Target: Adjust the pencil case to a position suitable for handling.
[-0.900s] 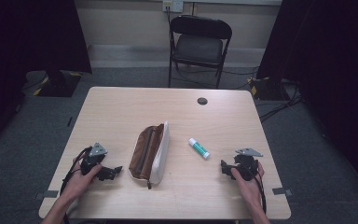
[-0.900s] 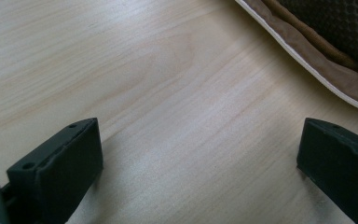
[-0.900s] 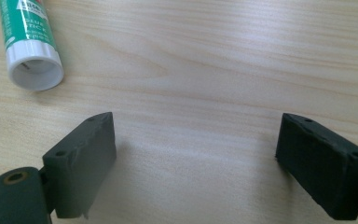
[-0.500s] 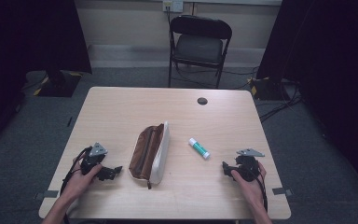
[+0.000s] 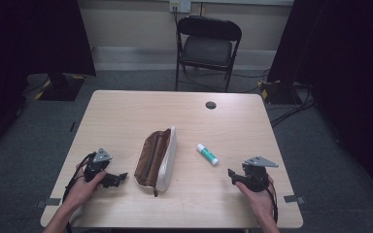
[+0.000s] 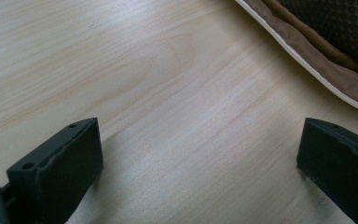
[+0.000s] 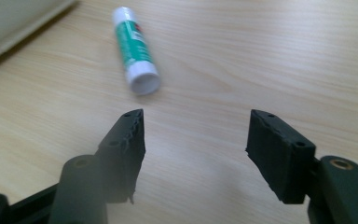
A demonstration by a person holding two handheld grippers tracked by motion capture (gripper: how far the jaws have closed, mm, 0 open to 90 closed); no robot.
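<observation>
Two grippers are held low over the table (image 5: 126, 116), one at each near corner. The right gripper (image 7: 193, 140) is released, with nothing between its jaws; the glue stick (image 7: 134, 49) is seen lying flat just ahead of it, apart from the jaws. The left gripper (image 6: 198, 158) is spread wide, empty, just beside the pouch (image 5: 156, 158), which is laid mid-table.
</observation>
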